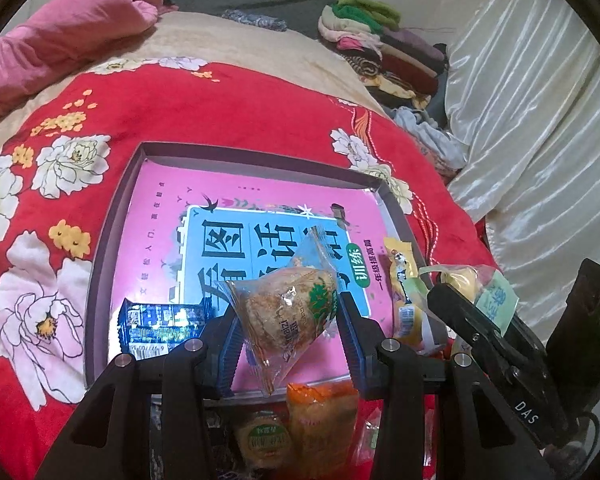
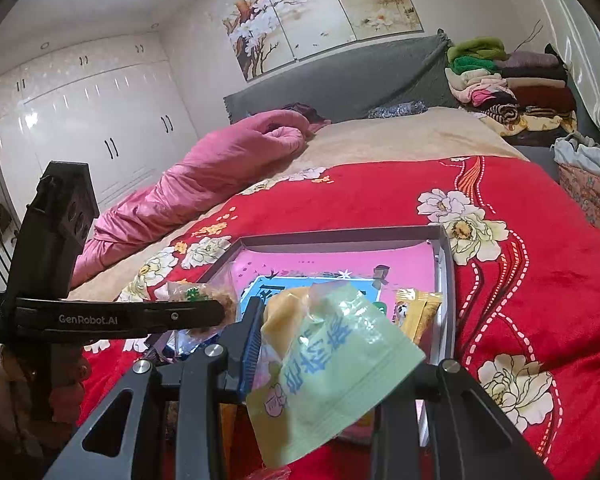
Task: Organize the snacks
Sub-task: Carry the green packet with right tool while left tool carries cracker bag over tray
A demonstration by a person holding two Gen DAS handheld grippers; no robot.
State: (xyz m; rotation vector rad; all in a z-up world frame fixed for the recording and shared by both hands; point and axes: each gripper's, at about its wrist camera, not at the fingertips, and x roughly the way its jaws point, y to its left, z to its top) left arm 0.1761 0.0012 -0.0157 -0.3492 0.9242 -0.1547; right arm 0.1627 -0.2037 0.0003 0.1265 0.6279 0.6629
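A shallow grey box [image 1: 116, 200] with a pink book cover inside lies on the red flowered bedspread. My left gripper [image 1: 288, 320] is shut on a clear-wrapped round pastry [image 1: 288, 304] and holds it over the box's near part. A blue snack packet [image 1: 160, 322] and a yellow snack packet [image 1: 400, 276] lie in the box. My right gripper [image 2: 324, 364] is shut on a pale green snack pouch [image 2: 332, 384] with a yellow cake inside, held above the box's near right corner [image 2: 446, 292]. The right gripper also shows in the left wrist view [image 1: 484, 320].
More snacks lie in front of the box: an orange packet [image 1: 324, 412] and a round pastry with a green label [image 1: 260, 440]. A pink quilt [image 2: 204, 172] lies left, folded clothes [image 2: 508, 84] are stacked at the headboard, and a white curtain [image 1: 540, 120] hangs right.
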